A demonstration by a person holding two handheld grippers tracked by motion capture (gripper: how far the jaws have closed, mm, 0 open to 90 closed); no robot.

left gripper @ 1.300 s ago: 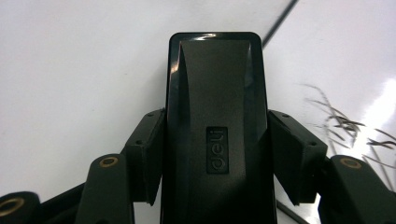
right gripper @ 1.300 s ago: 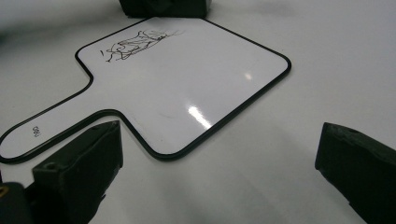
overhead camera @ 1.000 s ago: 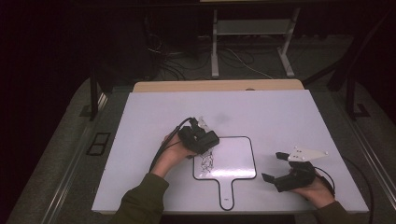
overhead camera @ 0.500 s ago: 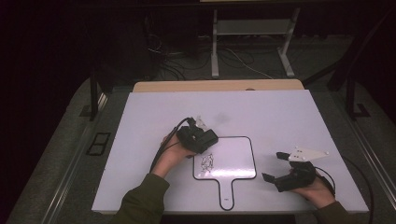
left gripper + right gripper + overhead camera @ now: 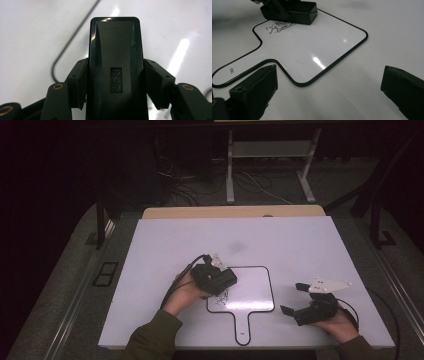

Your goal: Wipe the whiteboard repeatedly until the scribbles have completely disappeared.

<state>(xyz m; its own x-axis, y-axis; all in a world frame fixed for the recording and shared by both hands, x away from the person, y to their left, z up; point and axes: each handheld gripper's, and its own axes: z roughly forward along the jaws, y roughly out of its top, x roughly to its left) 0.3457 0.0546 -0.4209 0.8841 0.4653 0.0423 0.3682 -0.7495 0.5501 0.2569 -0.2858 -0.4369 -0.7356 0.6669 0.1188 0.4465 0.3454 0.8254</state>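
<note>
The left gripper (image 5: 220, 281) is clamped on a black whiteboard eraser (image 5: 116, 67), with one pad against each long side. The eraser rests on the upper left area of the paddle-shaped whiteboard (image 5: 250, 290), just beside the black scribble (image 5: 279, 27). The right gripper (image 5: 292, 299) sits well apart on the white table (image 5: 300, 245), with jaws spread and nothing between them.

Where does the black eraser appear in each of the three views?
High view: the black eraser sits left of centre, in the left tool, at the paddle whiteboard's upper left corner.
Left gripper view: it stands at the centre, clamped between both jaws.
Right gripper view: it lies at the top, left of centre.
Shared landmark: the whiteboard's black border.
</note>
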